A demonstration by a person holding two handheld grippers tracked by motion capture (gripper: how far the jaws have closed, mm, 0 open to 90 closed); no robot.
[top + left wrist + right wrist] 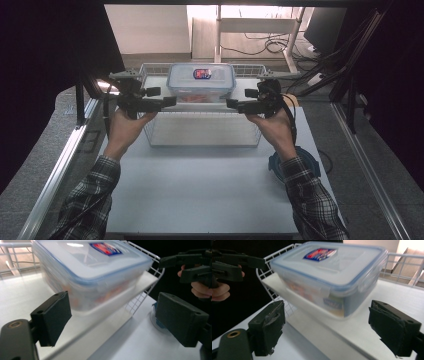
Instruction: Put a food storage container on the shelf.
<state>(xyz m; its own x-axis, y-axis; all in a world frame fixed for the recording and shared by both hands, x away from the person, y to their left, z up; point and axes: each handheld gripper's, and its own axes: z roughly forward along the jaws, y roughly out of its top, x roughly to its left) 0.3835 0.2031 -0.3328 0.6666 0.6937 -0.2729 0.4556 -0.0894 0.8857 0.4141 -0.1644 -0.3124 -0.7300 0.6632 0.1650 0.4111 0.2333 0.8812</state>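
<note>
A clear lidded food box with a blue seal and a red and blue label stands on the white upper shelf of a wire rack at the back of the table. My left gripper is open just left of the box's front, pointing right. My right gripper is open just right of it, pointing left. In the left gripper view the box lies beyond the jaws of my left gripper, untouched. The right gripper view shows the box ahead of my right gripper, with nothing between the pads.
The rack's lower wire front stands on a white table. A round blue object lies on the table's right edge under the right forearm. Dark frame posts and cables flank the table.
</note>
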